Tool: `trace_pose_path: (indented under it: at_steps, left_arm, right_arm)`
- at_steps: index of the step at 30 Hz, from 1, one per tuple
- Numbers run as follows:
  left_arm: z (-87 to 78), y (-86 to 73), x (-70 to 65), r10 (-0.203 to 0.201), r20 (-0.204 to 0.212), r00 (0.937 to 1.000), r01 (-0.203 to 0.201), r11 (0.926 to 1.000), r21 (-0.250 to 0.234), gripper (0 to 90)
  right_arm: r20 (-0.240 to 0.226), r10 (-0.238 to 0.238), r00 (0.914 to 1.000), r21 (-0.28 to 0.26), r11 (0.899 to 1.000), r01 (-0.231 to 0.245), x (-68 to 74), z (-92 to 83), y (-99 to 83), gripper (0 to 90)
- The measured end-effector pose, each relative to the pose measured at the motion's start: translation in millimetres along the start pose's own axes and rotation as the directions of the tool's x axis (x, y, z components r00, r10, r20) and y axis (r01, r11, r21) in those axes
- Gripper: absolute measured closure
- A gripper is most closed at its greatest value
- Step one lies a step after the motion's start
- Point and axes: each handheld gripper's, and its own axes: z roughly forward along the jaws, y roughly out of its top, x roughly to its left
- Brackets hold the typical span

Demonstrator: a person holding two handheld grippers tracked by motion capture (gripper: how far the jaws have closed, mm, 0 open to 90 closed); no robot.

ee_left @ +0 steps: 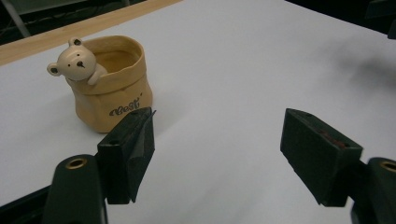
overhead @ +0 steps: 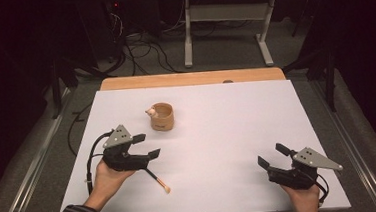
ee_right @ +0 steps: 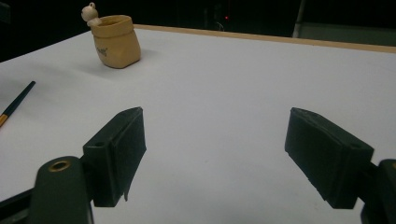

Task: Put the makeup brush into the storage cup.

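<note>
Both grippers, left [overhead: 146, 145] and right [overhead: 271, 156], sit jaws apart, holding nothing. Brush [overhead: 157, 179] lies beside the left one; bear cup [overhead: 161, 116] stands upright beyond, likely its holder.

A tan sack-shaped ceramic cup with a bear figure on its rim [overhead: 162, 117] stands on the white table [overhead: 227, 123], left of centre; a dark-handled brush [overhead: 159, 180] lies nearer, well apart.

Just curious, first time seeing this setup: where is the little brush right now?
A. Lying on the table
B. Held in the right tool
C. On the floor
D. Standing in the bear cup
A: the brush lies flat on the table, apart from the cup.
</note>
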Motion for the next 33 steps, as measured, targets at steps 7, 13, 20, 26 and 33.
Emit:
trace_pose_path:
  at_steps: [7,13,20,26,33]
  left_arm:
    - [0.5,4.9,-2.4,0.026,-0.015,0.9995,-0.026,0.9990,0.037,26.1]
    - [0.7,7.9,-4.6,0.037,-0.003,0.9993,-0.036,0.9967,0.072,26.9]
    - [1.0,9.8,-4.9,0.039,-0.001,0.9992,-0.039,0.9953,0.089,27.4]
    - [1.2,12.6,-6.0,0.058,-0.006,0.9983,-0.057,0.9925,0.108,27.2]
    - [0.3,15.7,-6.7,0.081,-0.015,0.9966,-0.079,0.9892,0.123,27.1]
  right_arm:
    - [-0.002,0.003,1.0000,-0.001,1.000,-0.003,0.0,-0.4,0.2,22.1]
    - [-0.003,0.003,1.0000,-0.002,1.000,-0.003,0.1,-0.4,0.1,22.1]
    - [-0.006,0.002,1.0000,-0.003,1.000,-0.002,0.0,-0.3,0.1,22.1]
    - [-0.006,0.000,1.0000,-0.004,1.000,0.000,0.1,-0.3,0.2,22.1]
    - [-0.008,0.001,1.0000,-0.003,1.000,-0.001,0.1,-0.2,0.2,22.1]
